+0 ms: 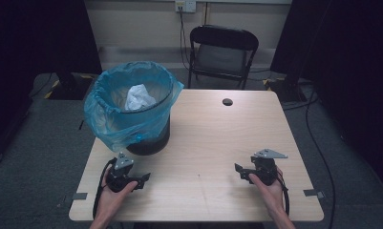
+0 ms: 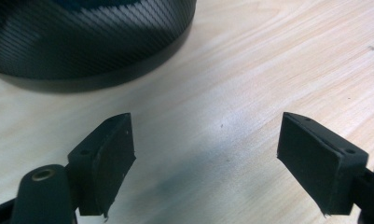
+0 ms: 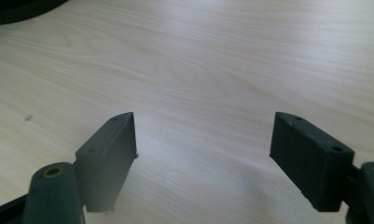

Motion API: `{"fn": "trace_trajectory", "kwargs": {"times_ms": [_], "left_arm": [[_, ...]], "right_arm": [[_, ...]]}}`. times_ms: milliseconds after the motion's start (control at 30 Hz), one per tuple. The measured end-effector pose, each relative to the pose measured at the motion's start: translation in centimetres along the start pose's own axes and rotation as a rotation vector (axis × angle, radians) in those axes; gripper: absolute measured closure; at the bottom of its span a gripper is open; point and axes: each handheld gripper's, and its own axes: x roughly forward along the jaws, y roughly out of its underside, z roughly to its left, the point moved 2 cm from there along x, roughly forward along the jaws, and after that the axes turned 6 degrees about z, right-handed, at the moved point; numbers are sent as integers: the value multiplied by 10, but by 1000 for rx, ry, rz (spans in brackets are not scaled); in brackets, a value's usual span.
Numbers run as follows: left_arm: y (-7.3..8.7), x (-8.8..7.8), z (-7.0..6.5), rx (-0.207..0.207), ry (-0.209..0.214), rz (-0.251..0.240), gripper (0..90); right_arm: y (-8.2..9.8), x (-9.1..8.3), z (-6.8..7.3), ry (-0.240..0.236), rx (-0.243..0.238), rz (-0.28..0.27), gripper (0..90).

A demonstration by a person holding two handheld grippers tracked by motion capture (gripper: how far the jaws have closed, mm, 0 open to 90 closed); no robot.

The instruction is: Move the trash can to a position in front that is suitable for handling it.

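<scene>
High view: both tools, left [image 1: 143, 178] and right [image 1: 238, 170], rest spread, apparently pointing inward across the table [image 1: 213, 143].

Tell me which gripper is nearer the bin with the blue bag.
Left. The left gripper sits just in front of the bin, near its base; the right gripper is across the table, well off to the bin's right.

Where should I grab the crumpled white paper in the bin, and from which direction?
Come straight down through the open top of the bin, since its walls and blue bag block the sides. Pinch a raised fold of the crumpled paper; the left gripper is nearer.
</scene>
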Motion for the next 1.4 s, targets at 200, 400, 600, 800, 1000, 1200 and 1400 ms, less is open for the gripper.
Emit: {"fn": "trace_trajectory", "kwargs": {"times_ms": [200, 400, 600, 800, 1000, 1200, 1400], "left_arm": [[-7, -18, 17, -47, -18, -48, 182], [-11, -30, 28, -68, -30, -93, 212], [6, -35, 27, -11, -30, -55, 279], [6, -46, 45, -46, -57, -95, 320], [10, -48, 30, 17, -20, -114, 304], [17, -48, 19, 60, -15, -120, 294], [8, -50, 37, -1, -50, -143, 399]], "right_arm": [[-18, 2, 17, -49, -62, -50, 398], [-42, 10, 39, -119, -88, -78, 439], [-68, 19, 55, -179, -95, -105, 365], [-93, 27, 68, -199, -120, -122, 372], [-113, 32, 76, -202, -123, -142, 356], [-123, 34, 83, -196, -129, -161, 333], [-135, 41, 87, -178, -133, -160, 351]]}}
